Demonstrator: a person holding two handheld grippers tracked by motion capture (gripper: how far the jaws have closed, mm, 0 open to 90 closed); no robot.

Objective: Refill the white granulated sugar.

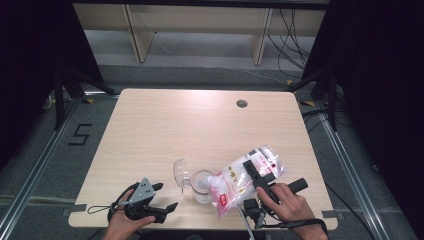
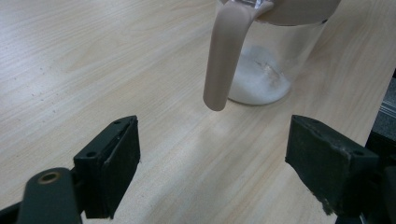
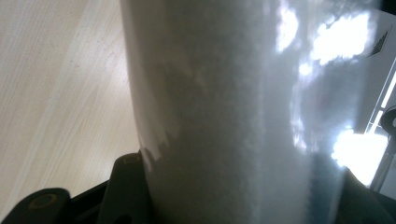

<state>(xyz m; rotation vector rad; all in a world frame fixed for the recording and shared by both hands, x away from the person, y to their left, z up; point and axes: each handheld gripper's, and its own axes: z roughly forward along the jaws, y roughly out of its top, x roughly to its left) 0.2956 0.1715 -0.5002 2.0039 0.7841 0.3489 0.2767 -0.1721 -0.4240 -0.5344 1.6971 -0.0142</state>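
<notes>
A clear plastic bag of white grains with a red label hangs tilted over the near middle of the table, its lower end at the mouth of a clear jar. My right gripper is shut on the bag's upper part. In the right gripper view the bag fills the space between the jaws of my right gripper. The jar has a beige handle, white powder in its bottom and a clear lid swung open to the left. My left gripper rests open near the front left edge; in its own view my left gripper faces the handle, apart from it.
The wooden table has a round cable hole at the back right. A bare stretch of table lies left of the jar. Black stands and cables are on the floor around the table, and a shelf frame stands behind it.
</notes>
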